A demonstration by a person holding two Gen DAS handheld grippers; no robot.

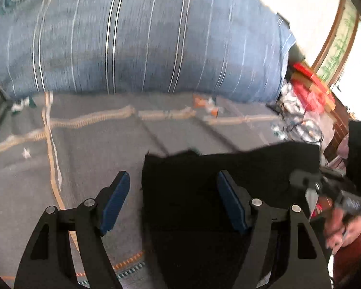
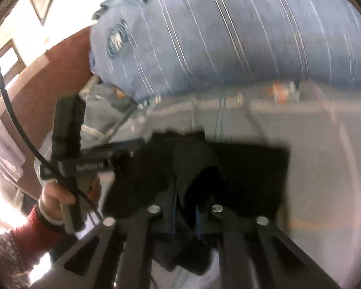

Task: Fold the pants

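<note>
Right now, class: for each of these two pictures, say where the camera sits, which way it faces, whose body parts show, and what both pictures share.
Left wrist view: sits on the left gripper, facing along its open jaws over the black fabric pants toward the blue striped pillow; the right hand shows.
Right wrist view: sits on the right gripper, jaws shut on the pants, facing the same pillow; the left hand shows.
Shared: pants, pillow, grey patterned bedspread.
</note>
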